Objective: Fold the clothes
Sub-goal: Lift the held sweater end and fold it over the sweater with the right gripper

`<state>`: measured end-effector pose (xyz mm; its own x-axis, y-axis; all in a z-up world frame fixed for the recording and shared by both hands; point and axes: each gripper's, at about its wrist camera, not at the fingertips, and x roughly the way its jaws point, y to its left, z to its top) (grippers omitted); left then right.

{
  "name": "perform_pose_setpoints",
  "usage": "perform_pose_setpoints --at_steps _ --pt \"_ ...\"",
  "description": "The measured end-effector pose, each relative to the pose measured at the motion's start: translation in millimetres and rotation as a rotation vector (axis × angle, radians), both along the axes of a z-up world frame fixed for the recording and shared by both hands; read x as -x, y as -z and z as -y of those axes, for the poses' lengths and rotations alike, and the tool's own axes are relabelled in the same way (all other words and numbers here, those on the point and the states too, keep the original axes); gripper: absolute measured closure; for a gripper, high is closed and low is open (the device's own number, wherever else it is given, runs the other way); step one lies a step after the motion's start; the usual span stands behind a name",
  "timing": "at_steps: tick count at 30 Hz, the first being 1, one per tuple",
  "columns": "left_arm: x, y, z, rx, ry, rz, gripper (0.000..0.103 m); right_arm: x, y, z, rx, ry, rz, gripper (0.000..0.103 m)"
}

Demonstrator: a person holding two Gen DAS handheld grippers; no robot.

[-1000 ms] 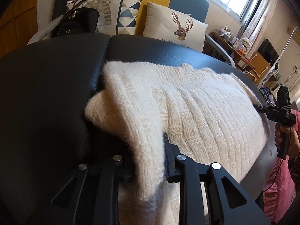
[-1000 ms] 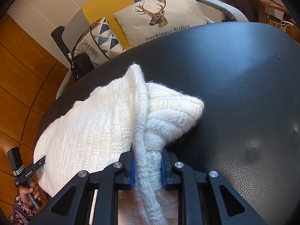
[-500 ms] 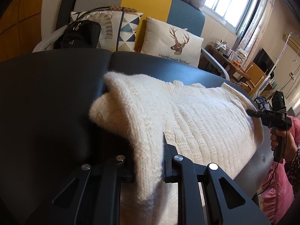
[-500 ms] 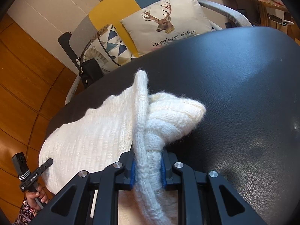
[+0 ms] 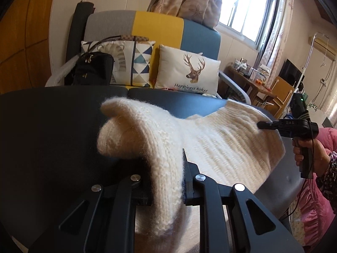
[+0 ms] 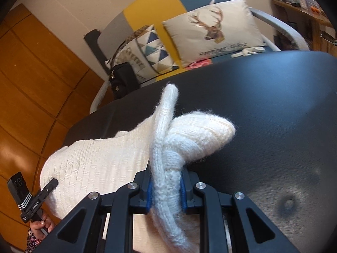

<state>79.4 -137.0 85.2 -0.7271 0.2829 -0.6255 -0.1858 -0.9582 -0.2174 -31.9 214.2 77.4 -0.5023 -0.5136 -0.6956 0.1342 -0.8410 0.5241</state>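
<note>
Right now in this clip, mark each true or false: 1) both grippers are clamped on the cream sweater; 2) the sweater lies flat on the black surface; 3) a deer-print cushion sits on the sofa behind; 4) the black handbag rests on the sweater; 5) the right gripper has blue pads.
1) Both the left gripper and the right gripper are clamped on the cream sweater. True.
2) The sweater lies flat on the black surface. False: its gripped corners are raised and bunched.
3) A deer-print cushion sits on the sofa. True.
4) The black handbag rests on the sweater. False: it sits on the sofa, apart from it.
5) The right gripper has blue pads. True.
</note>
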Motion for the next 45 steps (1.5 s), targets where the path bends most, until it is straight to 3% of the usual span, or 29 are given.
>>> perform_pose_setpoints --at_steps 10,23,34,38,45 --pt "-31 -13 49 -0.021 -0.108 -0.055 0.085 18 -12 77 0.017 -0.122 -0.01 0.084" --pt "-79 -24 111 0.023 -0.362 -0.137 0.085 61 -39 257 0.019 -0.393 -0.043 0.085" --pt "-122 20 176 -0.072 -0.624 -0.09 0.085 95 -34 402 -0.059 -0.556 -0.064 0.085" --pt "-132 44 191 -0.12 -0.687 -0.057 0.085 111 -18 422 -0.089 -0.558 -0.049 0.085" --pt "-131 70 199 -0.128 -0.731 0.003 0.084 140 16 431 -0.136 -0.507 -0.006 0.085"
